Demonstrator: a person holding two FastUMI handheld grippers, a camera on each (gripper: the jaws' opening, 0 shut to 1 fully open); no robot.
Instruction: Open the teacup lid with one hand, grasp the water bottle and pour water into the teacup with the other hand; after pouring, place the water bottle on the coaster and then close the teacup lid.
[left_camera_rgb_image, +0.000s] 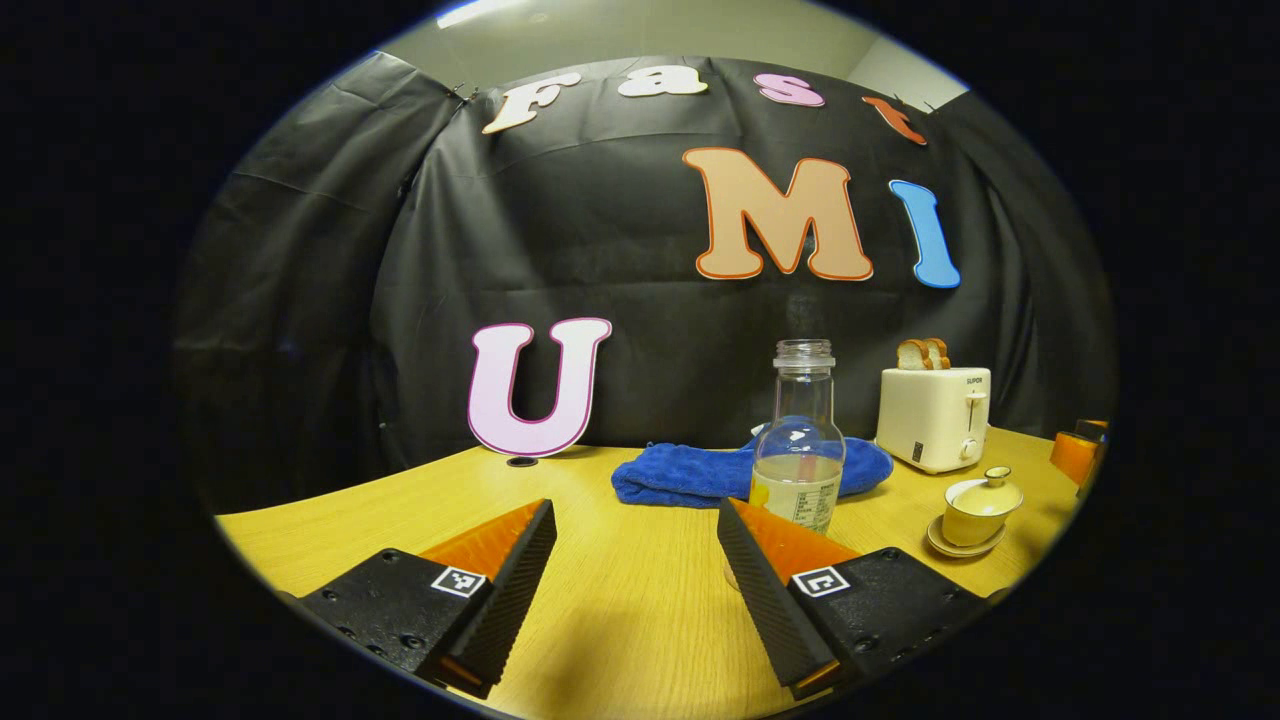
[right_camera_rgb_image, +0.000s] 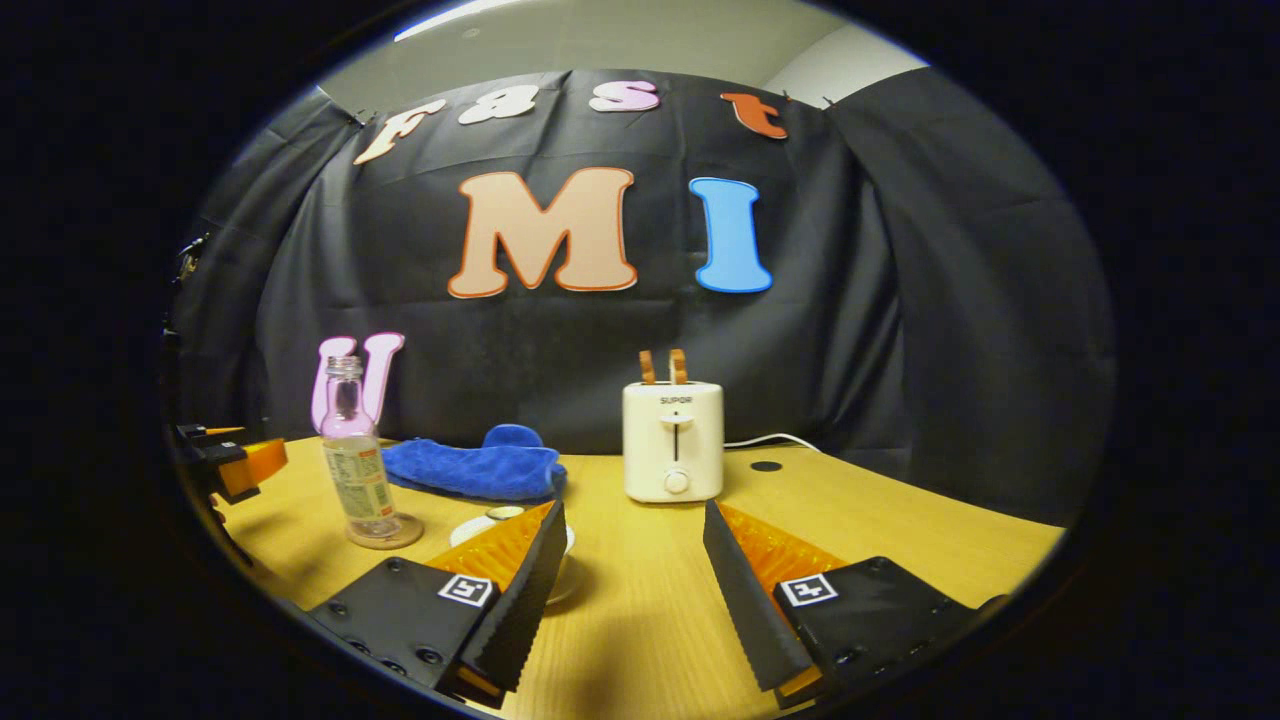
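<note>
– Which way does the water bottle (left_camera_rgb_image: 800, 440) point?

– Straight up, mouth on top, no cap. It stands tall on the round coaster (right_camera_rgb_image: 385, 532), on the yellow table (left_camera_rgb_image: 620, 600), just in front of the blue cloth (left_camera_rgb_image: 690, 472).

– And the teacup (left_camera_rgb_image: 978, 510)?

– It sits on its saucer (left_camera_rgb_image: 958, 545) with the lid (left_camera_rgb_image: 988, 490) on, near the toaster (left_camera_rgb_image: 935, 415). In the right gripper view the cup is mostly hidden behind one finger.

– What about the claws?

– The left gripper (left_camera_rgb_image: 640, 590) is wide open and holds nothing. The bottle is just past its right finger; I cannot tell if they touch. The right gripper (right_camera_rgb_image: 630, 590) is wide open too, holding nothing
</note>
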